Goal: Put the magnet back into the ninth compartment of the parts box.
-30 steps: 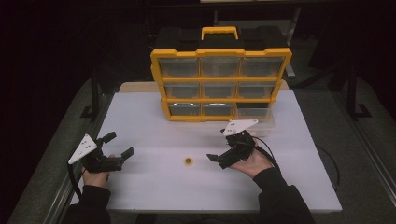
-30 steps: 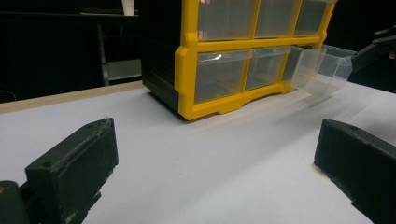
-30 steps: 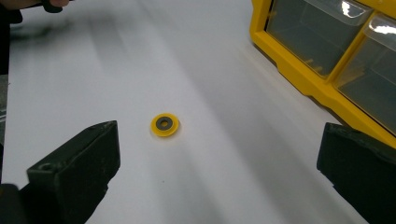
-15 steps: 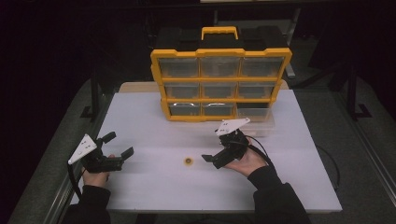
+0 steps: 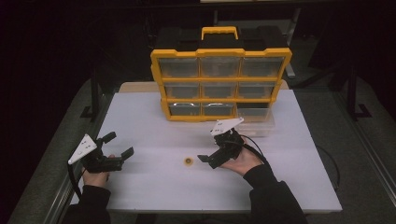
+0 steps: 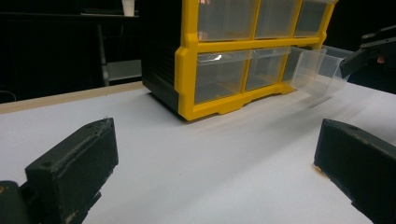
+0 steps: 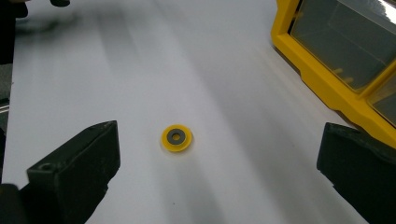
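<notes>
A small yellow ring with a dark hole (image 5: 188, 161) (image 7: 177, 137) lies flat on the white table (image 5: 154, 186). My right gripper (image 5: 217, 149) (image 7: 215, 172) is just to the right of it, open, with its jaws wide and pointing at the ring. The ring lies ahead of the jaws and nothing is between them. My left gripper (image 5: 119, 144) (image 6: 215, 149) rests near the table's left edge, open and holding nothing. It faces the yellow organizer (image 6: 219, 70).
The yellow organizer (image 5: 219, 79) with clear drawers stands at the back middle of the table. Its bottom right clear drawer (image 5: 254, 114) (image 6: 317, 74) is pulled out onto the table. The organizer's corner (image 7: 336, 70) sits close to the right gripper's right jaw.
The right gripper has moved left, closer to the yellow ring. The left gripper has stayed in place.
</notes>
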Action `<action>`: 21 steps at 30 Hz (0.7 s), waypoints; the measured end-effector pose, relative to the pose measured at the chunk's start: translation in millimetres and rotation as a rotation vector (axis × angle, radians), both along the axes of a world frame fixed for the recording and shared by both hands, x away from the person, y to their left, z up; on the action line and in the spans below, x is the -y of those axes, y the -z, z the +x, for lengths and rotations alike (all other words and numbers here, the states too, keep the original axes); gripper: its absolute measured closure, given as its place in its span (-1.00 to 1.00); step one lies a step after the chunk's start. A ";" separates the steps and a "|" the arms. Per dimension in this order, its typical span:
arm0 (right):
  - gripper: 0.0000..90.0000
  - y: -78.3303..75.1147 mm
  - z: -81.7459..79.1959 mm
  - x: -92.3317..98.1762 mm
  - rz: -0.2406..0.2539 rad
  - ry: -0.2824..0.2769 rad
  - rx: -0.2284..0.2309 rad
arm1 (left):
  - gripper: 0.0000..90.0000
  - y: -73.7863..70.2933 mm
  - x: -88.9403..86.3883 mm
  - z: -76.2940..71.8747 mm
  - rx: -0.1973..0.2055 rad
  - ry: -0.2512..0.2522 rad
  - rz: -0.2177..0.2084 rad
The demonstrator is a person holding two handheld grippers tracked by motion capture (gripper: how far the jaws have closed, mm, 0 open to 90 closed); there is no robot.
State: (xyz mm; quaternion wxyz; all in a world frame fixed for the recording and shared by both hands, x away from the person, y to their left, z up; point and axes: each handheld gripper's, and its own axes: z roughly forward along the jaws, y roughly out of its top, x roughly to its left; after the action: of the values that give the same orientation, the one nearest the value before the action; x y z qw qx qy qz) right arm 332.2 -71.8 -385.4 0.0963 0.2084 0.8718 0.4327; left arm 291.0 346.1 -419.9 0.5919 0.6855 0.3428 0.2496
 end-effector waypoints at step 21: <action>-1.00 9.5 3.4 -29.7 -0.049 -0.054 -0.025 | -1.00 0.0 -0.3 0.1 0.000 0.001 -0.001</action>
State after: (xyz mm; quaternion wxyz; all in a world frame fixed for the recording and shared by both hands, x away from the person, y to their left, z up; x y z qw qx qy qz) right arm 335.6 -42.1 -394.9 0.0789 0.1879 0.8886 0.4110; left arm 291.1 346.4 -419.9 0.5924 0.6854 0.3423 0.2491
